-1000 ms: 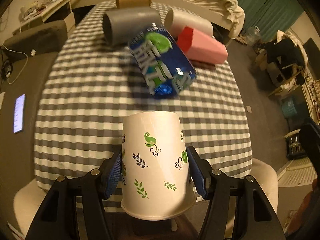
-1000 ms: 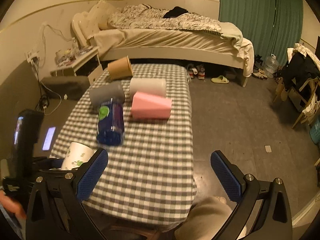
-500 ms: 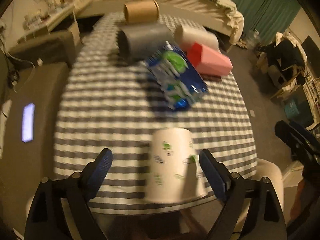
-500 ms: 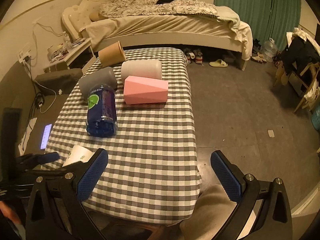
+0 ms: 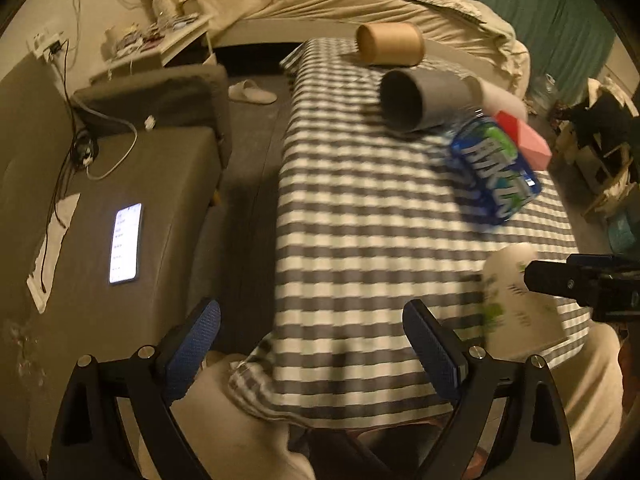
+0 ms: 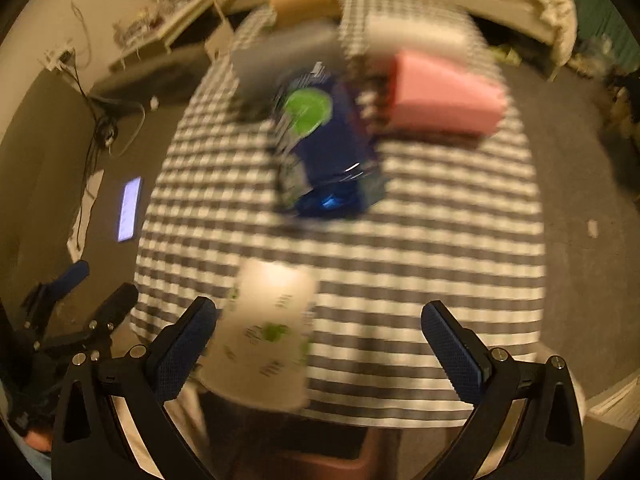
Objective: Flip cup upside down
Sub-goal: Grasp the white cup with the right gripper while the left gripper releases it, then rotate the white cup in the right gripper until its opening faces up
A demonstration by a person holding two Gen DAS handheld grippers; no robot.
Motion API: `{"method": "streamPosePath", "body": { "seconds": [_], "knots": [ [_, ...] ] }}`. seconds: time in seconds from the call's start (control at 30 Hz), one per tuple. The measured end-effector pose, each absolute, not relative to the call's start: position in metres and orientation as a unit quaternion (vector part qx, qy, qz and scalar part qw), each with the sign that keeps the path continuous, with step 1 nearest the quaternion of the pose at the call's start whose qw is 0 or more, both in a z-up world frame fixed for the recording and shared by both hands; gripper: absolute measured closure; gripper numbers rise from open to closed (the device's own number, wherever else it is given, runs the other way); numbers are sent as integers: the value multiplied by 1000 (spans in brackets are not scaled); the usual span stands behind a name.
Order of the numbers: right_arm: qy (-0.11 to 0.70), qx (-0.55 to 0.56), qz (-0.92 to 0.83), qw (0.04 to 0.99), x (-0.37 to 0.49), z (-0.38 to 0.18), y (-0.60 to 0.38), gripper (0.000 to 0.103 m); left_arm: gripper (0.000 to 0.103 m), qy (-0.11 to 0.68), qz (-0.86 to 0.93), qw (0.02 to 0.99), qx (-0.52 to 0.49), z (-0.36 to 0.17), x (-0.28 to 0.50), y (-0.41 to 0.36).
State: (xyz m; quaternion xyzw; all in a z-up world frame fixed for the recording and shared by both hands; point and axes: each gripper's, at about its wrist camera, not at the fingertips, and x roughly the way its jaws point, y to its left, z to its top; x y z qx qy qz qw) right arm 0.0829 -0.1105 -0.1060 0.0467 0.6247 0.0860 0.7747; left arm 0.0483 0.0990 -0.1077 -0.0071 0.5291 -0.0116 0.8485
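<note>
The white paper cup with green leaf print [image 6: 264,336] stands upside down near the checked counter's [image 6: 420,248] near edge. The left gripper [image 5: 312,348], spread and empty, has let go and swung left; the right gripper [image 6: 320,348], spread, has moved over the cup.

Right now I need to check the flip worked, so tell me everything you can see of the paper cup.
The cup is white paper printed with green leaf sprigs, blurred in both views. It stands upside down, wide rim on the checked cloth near the table's front edge, narrow base up. Nothing grips it: the right gripper is open around it, left finger close beside its wall, and the open left gripper is off to its side.
</note>
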Motion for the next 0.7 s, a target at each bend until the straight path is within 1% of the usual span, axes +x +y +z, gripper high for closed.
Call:
{"method": "streamPosePath", "body": {
  "seconds": [0.1, 0.13, 0.17, 0.23, 0.3, 0.33, 0.37, 0.43, 0.47, 0.6, 0.7],
  "knots": [
    [649, 41, 80, 755, 92, -122, -99, 1, 8, 534, -9, 845, -14, -114, 48, 108],
    [657, 39, 78, 749, 94, -127, -97, 2, 8, 535, -8, 845, -18, -116, 48, 111],
    [663, 37, 79, 743, 95, -132, -94, 7, 8, 537, -6, 844, -22, -117, 49, 113],
    [675, 43, 86, 731, 97, -138, -91, 11, 8, 537, -5, 843, -27, -117, 50, 116],
    [682, 43, 93, 724, 96, -142, -87, 18, 8, 536, -3, 844, -28, -115, 52, 116],
    [683, 42, 96, 723, 96, -142, -85, 23, 8, 535, -4, 845, -29, -114, 52, 115],
    [684, 41, 103, 721, 94, -143, -83, 26, 8, 533, -5, 845, -28, -112, 53, 113],
    [687, 41, 111, 717, 91, -143, -81, 39, 8, 530, -8, 848, -27, -109, 55, 109],
    [686, 42, 117, 717, 89, -142, -81, 43, 8, 528, -10, 849, -27, -107, 55, 106],
    [671, 34, 121, 731, 79, -132, -89, 43, 8, 519, -17, 855, -24, -98, 58, 90],
    [642, 42, 121, 756, 72, -118, -108, 43, 8, 511, -21, 859, -21, -91, 60, 77]
  ]
}}
